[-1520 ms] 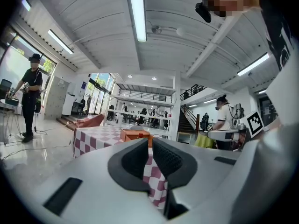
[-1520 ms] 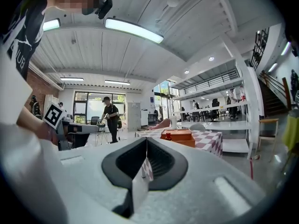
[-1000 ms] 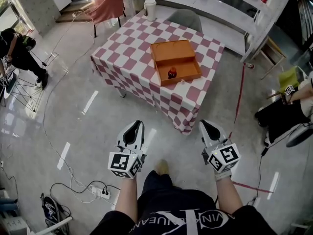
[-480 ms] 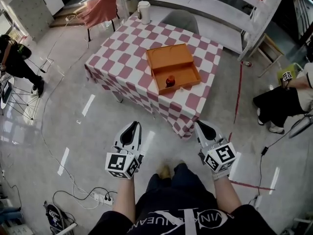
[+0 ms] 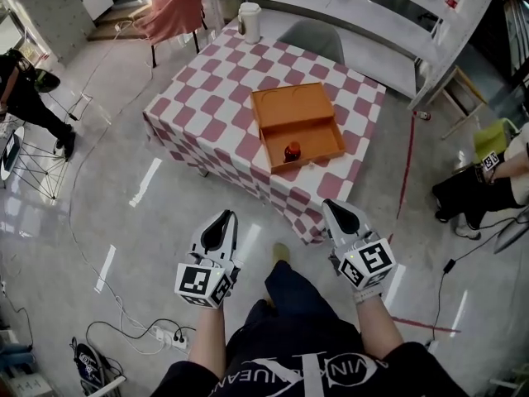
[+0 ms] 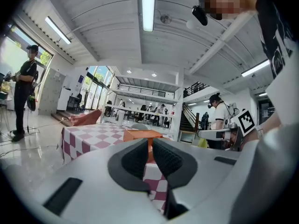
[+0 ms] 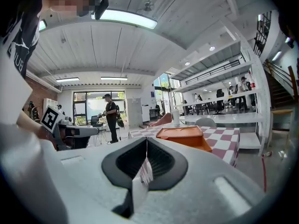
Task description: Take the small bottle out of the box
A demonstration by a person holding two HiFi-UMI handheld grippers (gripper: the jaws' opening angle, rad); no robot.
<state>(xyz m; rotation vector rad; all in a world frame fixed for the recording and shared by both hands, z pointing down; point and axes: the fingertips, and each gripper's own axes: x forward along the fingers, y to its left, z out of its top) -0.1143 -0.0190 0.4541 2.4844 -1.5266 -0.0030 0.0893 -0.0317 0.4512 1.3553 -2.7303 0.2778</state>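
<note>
With your left gripper (image 5: 221,226) and right gripper (image 5: 340,213) fingers clenched empty, you're short of the counter (image 5: 215,106); the small bottle (image 5: 292,150) sits mid-frame in the box (image 5: 318,135), untaken.

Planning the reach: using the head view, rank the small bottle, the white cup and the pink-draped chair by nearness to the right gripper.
1. Small bottle, inside the orange box.
2. White cup, far corner of the table.
3. Pink-draped chair, beyond the table, far left.
</note>
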